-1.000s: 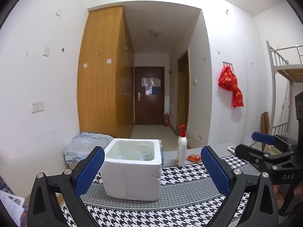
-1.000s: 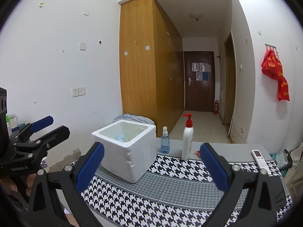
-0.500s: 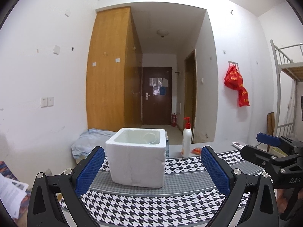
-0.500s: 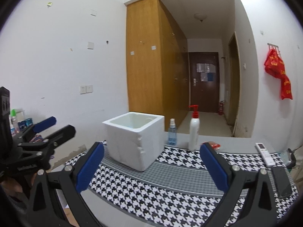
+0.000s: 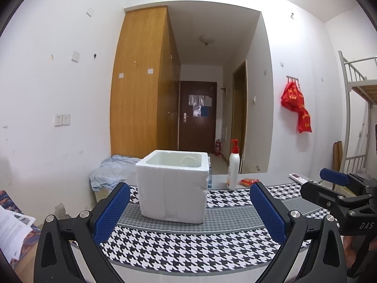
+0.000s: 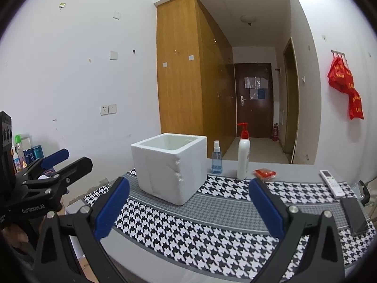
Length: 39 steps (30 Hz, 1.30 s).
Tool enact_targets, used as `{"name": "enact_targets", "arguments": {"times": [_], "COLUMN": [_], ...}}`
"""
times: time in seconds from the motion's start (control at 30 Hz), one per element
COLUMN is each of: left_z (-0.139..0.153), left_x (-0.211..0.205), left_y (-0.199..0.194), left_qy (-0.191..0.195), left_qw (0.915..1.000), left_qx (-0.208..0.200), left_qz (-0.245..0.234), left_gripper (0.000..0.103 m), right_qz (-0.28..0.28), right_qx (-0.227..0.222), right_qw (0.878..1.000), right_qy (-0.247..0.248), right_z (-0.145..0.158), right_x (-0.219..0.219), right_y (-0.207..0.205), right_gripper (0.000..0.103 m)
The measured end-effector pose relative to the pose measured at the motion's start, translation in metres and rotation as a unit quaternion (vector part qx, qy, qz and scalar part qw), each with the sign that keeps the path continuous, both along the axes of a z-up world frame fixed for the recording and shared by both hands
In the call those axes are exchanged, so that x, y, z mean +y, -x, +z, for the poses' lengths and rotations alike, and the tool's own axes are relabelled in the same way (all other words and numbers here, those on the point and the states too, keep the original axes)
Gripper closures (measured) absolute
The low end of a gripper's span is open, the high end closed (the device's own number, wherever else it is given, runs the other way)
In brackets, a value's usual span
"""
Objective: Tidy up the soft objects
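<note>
One white square foam box [image 5: 173, 189] sits on the houndstooth-patterned cloth [image 5: 188, 247] toward the far left of the bench [image 6: 294, 168], open top up, and it looks like the place soft things would go. Inside, only a pale ring-shaped item shows against the back wall; what else it holds cannot be told from here. A small red soft packet [image 6: 264, 173] lies flat on the bare grey surface past the cloth, just beside the white pump bottle with the red nozzle [image 6: 243, 156], and a blue spray bottle [image 6: 216, 157] stands between that pump bottle and the box.

Both tools hang back from all of it. The left tool [image 5: 189, 212] is level, spread wide, nothing between its blue pads, with the box framed dead centre. The right tool [image 6: 188, 210] is equally wide and empty, aimed across the cloth, box to its left, bottles ahead.

If the red packet is the next target, my read is the right tool has the shorter line. It should come in low over the cloth, pass to the right of the pump bottle so as not to tip it, and pinch the packet by an edge, since it lies flat. A white remote control [image 6: 331, 183] and a dark phone [image 6: 354, 215] rest at the right end, well apart from the box.
</note>
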State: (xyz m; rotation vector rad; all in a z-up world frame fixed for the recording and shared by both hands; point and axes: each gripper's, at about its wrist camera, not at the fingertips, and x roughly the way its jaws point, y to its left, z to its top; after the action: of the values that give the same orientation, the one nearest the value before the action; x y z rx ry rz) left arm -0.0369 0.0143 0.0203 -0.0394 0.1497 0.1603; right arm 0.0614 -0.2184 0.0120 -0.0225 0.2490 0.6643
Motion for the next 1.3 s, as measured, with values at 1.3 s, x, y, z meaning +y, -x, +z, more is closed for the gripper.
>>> {"name": "enact_targets", "arguments": {"times": [1.3], "left_z": [-0.014], "left_x": [-0.008], "left_y": [0.027], "left_qy": [-0.004], "left_qw": [1.0], "left_qx": [0.008], "left_qz": [0.001], "left_gripper": [0.001], "right_qz": [-0.027], "right_qx": [-0.013], "right_qw": [1.0], "right_qy": [-0.001], "right_z": [-0.011], "right_x": [-0.004], "right_y": [0.03], "right_gripper": [0.001]}}
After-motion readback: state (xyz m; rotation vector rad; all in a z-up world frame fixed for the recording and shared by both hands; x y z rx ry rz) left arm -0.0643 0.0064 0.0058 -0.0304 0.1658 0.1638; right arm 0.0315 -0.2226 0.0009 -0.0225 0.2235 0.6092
